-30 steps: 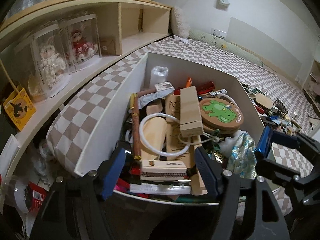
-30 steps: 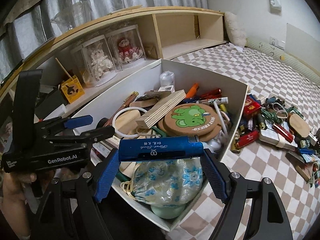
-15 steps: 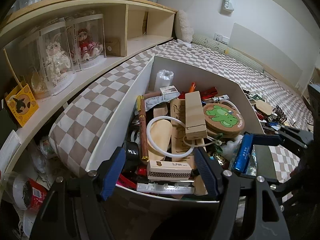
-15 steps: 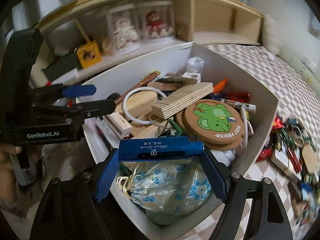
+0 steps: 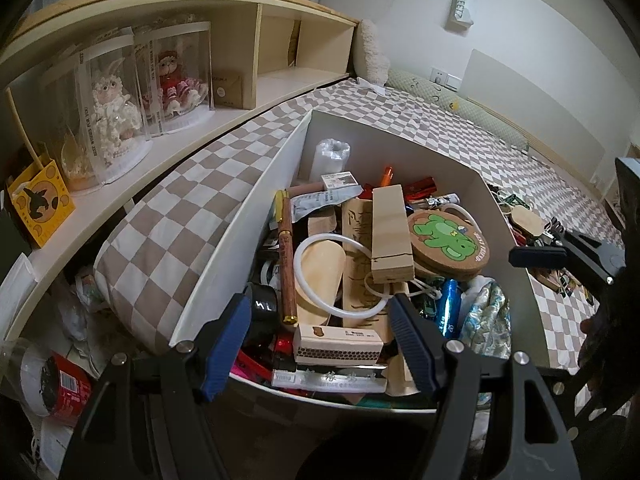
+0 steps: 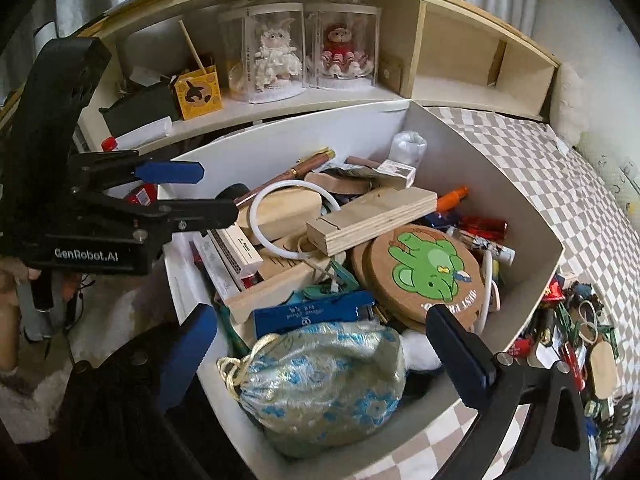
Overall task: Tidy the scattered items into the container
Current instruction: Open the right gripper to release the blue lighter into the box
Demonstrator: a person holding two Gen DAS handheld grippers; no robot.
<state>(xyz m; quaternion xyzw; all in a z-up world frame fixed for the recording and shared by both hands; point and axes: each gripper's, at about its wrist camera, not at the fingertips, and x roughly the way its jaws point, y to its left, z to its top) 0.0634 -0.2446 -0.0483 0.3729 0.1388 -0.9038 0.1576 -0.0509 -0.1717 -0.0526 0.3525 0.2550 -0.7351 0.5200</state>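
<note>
The white box is piled with items: a wooden block, a green frog coaster, a floral pouch. A blue case lies loose in the box, just behind the pouch. My right gripper hovers over that near corner, its jaws opening wide, and the pads touch nothing. My left gripper hangs open above the box's other end with nothing between its fingers. Several scattered items lie on the checkered bed beside the box.
A wooden shelf behind the box holds two clear doll cases and a yellow carton. The checkered bedspread stretches beyond. A red can and clutter fill the gap below the shelf.
The right gripper's jaws have spread and let go of the blue case, which now lies in the box by the pouch. The right wrist has rolled. The left gripper has stayed put.
</note>
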